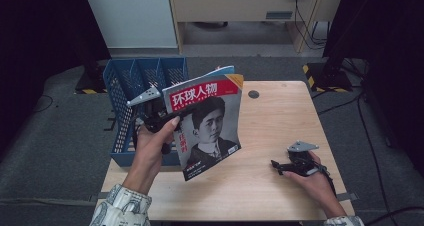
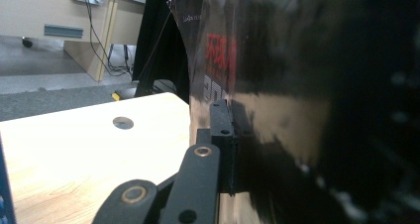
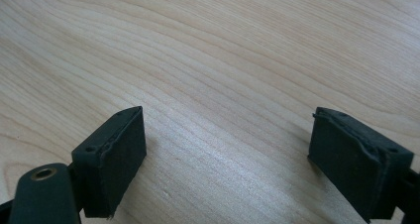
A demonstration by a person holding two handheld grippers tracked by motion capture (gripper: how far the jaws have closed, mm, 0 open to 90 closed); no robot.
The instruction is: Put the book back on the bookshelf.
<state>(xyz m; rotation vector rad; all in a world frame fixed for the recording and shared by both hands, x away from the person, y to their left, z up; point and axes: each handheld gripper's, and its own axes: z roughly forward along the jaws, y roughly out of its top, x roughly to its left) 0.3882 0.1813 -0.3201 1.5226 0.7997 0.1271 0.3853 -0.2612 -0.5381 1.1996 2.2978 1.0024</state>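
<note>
Left claw (image 1: 167, 117) clamps the upright magazine (image 1: 210, 121) above the table (image 1: 280, 126).

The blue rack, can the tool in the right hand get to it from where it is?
Probably not easily. The right tool rests far across the table, and the magazine held by the left tool stands between it and the blue rack.

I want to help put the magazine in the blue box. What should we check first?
1. Left gripper clamped on the glossy magazine with the red title band and portrait cover: ok, a jaw presses its edge.
2. Magazine lifted off the light wooden table: ok, it is held upright.
3. Blue plastic mesh file rack slots free: cannot tell, the magazine and hand hide part of them.
4. Right gripper out of the way: ok, it is open and low over bare wood.
5. Pages staying together: cannot tell.
</note>
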